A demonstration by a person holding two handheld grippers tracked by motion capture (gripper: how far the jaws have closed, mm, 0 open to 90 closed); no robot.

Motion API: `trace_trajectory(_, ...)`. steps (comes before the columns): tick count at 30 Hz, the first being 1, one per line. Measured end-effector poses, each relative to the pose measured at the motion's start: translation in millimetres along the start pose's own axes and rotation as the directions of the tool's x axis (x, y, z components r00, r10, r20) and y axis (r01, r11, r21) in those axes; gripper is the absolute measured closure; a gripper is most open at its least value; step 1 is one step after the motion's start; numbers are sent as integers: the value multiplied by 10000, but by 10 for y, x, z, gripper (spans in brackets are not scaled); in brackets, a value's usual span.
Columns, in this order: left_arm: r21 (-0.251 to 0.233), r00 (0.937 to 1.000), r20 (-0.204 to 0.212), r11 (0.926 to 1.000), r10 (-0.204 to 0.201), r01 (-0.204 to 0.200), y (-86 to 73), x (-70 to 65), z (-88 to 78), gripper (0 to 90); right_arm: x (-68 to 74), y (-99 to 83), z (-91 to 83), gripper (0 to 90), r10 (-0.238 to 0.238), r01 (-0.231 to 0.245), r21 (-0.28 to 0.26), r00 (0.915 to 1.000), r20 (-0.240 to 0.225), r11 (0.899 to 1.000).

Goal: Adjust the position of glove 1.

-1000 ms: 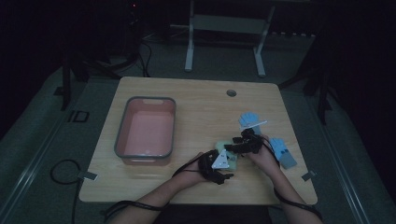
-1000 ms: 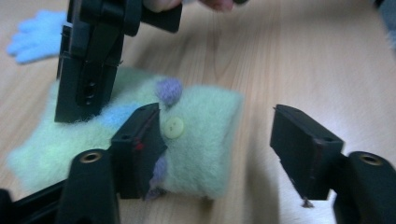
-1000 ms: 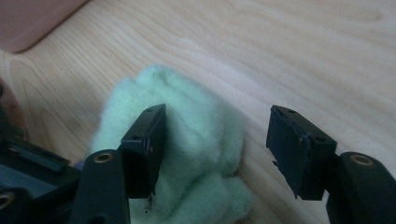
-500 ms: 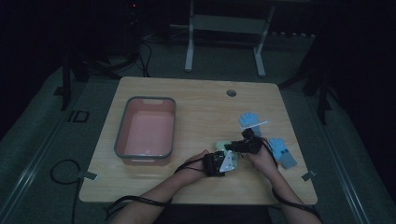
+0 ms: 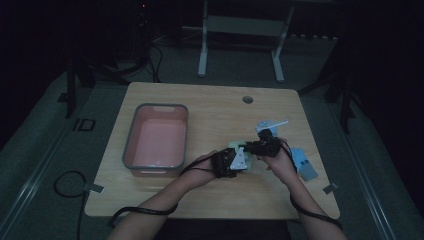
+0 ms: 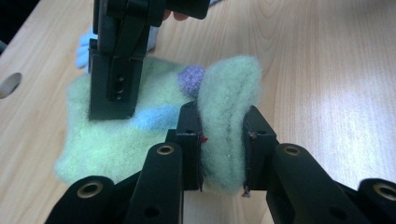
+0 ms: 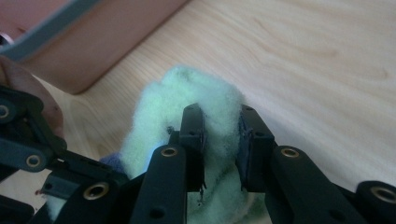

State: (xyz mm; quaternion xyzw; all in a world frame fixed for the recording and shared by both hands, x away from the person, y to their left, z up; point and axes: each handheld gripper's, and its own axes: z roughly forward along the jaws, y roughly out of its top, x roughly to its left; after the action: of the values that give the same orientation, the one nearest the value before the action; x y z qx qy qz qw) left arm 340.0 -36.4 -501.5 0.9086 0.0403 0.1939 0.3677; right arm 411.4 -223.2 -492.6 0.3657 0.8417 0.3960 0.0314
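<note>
A fuzzy pale green cloth (image 6: 112,140) with a light blue patch and a purple dot lies partly on the wooden table (image 5: 215,110), right of centre. My left gripper (image 6: 222,108) is shut on a raised fold of it. My right gripper (image 7: 219,110) pinches another bunched fold (image 7: 159,116); its jaws have just been closing with the fabric between them. In the high view the left gripper (image 5: 231,162) and right gripper (image 5: 255,148) meet over the cloth (image 5: 233,146). One black jaw of the right gripper (image 6: 114,93) stands on the cloth in the left gripper view.
A pink tub with a grey rim (image 5: 130,145) stands on the table's left half; its corner (image 7: 56,23) is near in the right gripper view. Blue cloth pieces (image 5: 304,162) and a pale blue one (image 5: 267,125) lie at the right. A round hole (image 5: 247,99) is near the far edge.
Both grippers have shut on the green cloth and risen a little, pulling folds of it up off the table. The hands have drawn slightly away from the near edge.
</note>
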Motion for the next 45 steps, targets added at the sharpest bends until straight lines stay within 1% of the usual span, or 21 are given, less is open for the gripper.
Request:
trace_trajectory(6,64,9995,-304,10000,20,-18,11,114,-220,734,138,231,-23,749,-410,412,-176,9991,85,9990)
trace_trajectory(8,0,9995,-320,10000,-76,76,-6,163,-300,735,185,316,-17,749,-501,502,-266,9987,36,9984)
trace_trajectory(10,-27,9994,-356,10000,-31,30,-37,205,-367,738,222,395,-3,749,-599,598,-324,9982,-19,9977)
trace_trajectory(13,37,9990,-423,9999,-161,163,-82,260,-459,740,280,497,34,749,-733,730,-358,9973,-68,9967)
trace_trajectory(17,212,9981,-614,9997,-90,103,-128,309,-588,742,356,621,100,749,-875,868,-371,9960,-197,9955)
trace_trajectory(19,225,9974,-703,9996,-155,171,-162,336,-647,741,406,688,137,749,-1009,1001,-375,9947,-186,9943)
trace_trajectory(22,395,9969,-769,9991,-148,178,-211,377,-723,741,475,776,195,749,-1197,1188,-390,9925,-232,9922)
trace_trajectory(27,614,9960,-866,9978,-198,252,-315,447,-854,741,581,914,308,749,-1405,1394,-359,9896,-299,9896)
trace_trajectory(30,845,9955,-925,9960,-197,275,-397,493,-949,742,661,1004,394,749,-1591,1579,-362,9867,-341,9868)
trace_trajectory(35,1116,9942,-1008,9926,-366,478,-548,573,-1111,742,808,1147,561,748,-1826,1809,-404,9822,-442,9827)
trace_trajectory(36,1204,9937,-1067,9916,-341,469,-578,583,-1140,742,835,1171,597,749,-1858,1839,-415,9815,-469,9821)
trace_trajectory(37,1367,9933,-1131,9899,-222,377,-605,592,-1165,742,862,1192,630,749,-1900,1880,-436,9806,-475,9812)
trace_trajectory(38,1503,9935,-1125,9881,-166,336,-633,601,-1187,742,888,1213,663,748,-1925,1902,-457,9800,-513,9807)
trace_trajectory(41,1746,9938,-1101,9840,-172,363,-724,644,-1260,743,958,1270,770,749,-1959,1933,-467,9787,-618,9800)
trace_trajectory(43,1797,9935,-1111,9827,-255,454,-791,668,-1308,743,1007,1306,841,749,-1957,1929,-457,9784,-670,9801)
trace_trajectory(45,1951,9919,-1244,9796,-243,485,-856,689,-1346,743,1059,1347,918,749,-2002,1974,-456,9775,-668,9793)
